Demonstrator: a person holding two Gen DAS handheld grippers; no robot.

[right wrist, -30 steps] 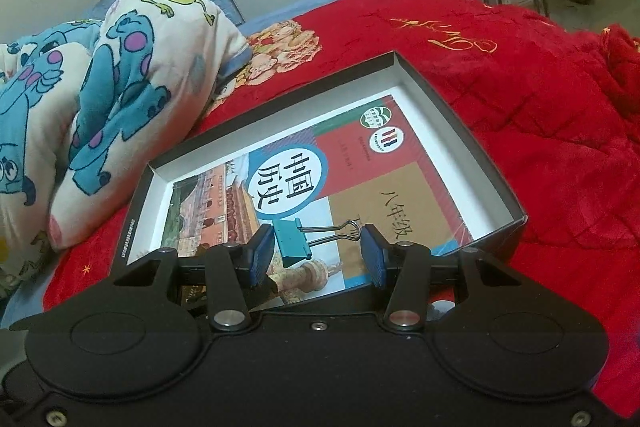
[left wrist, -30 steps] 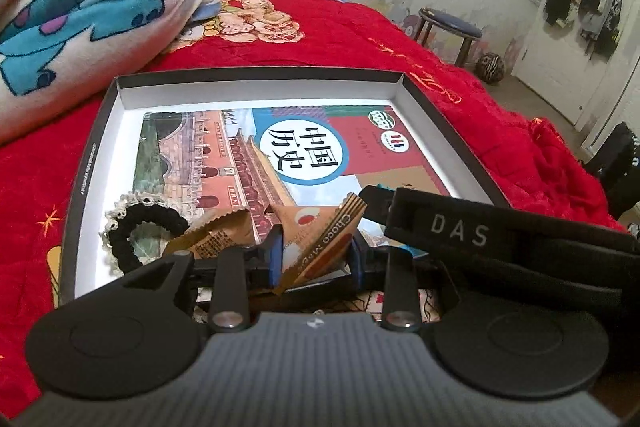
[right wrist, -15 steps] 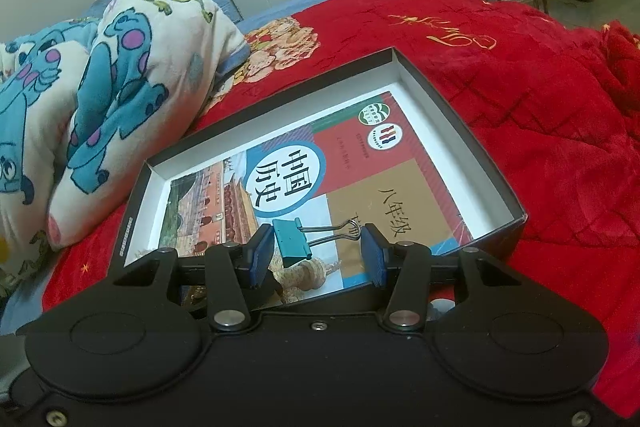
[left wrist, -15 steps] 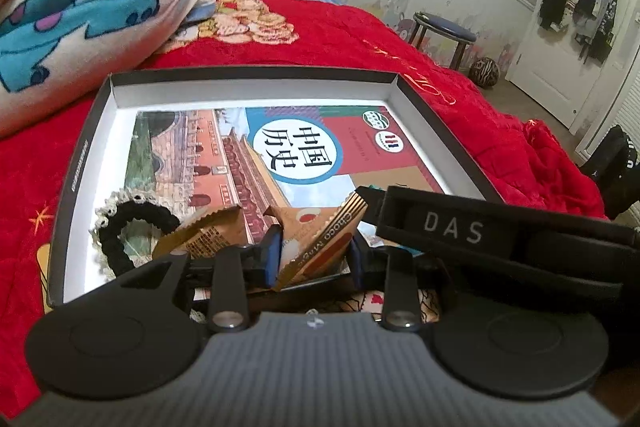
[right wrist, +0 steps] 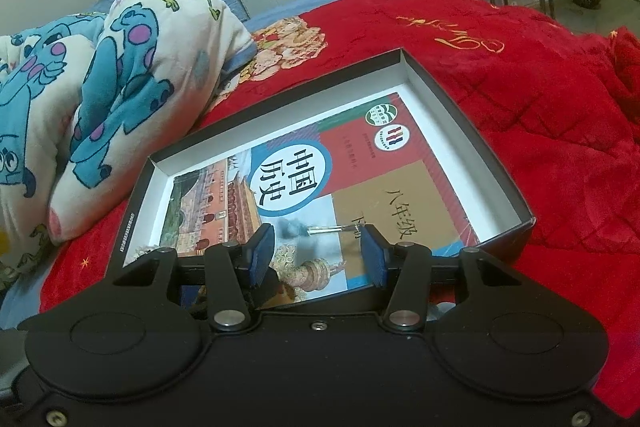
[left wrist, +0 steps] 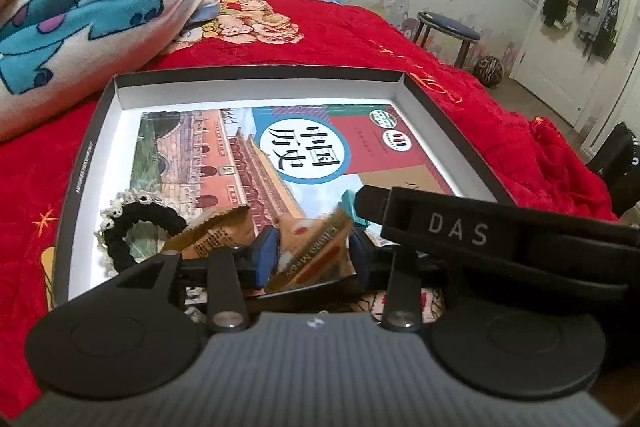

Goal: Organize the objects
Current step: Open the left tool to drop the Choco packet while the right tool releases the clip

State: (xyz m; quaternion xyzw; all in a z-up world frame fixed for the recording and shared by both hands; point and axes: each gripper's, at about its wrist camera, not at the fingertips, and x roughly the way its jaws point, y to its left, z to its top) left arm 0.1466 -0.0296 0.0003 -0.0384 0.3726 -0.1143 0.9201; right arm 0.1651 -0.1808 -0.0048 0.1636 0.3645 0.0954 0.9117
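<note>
Right gripper (right wrist: 318, 254) jaws apart, blurred binder clip (right wrist: 298, 229) between, over textbook (right wrist: 320, 195) in box (right wrist: 496, 163)

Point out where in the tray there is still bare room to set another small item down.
Inside the tray, the free patches are the far half of the book cover, up to the far wall, and the white strip between the book and the right wall. The near edge is crowded: the scrunchie, the snack packets and the binder clip sit there.

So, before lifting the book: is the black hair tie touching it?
Touching: left wrist view shows the hair tie lying flat on the book's cover.
</note>
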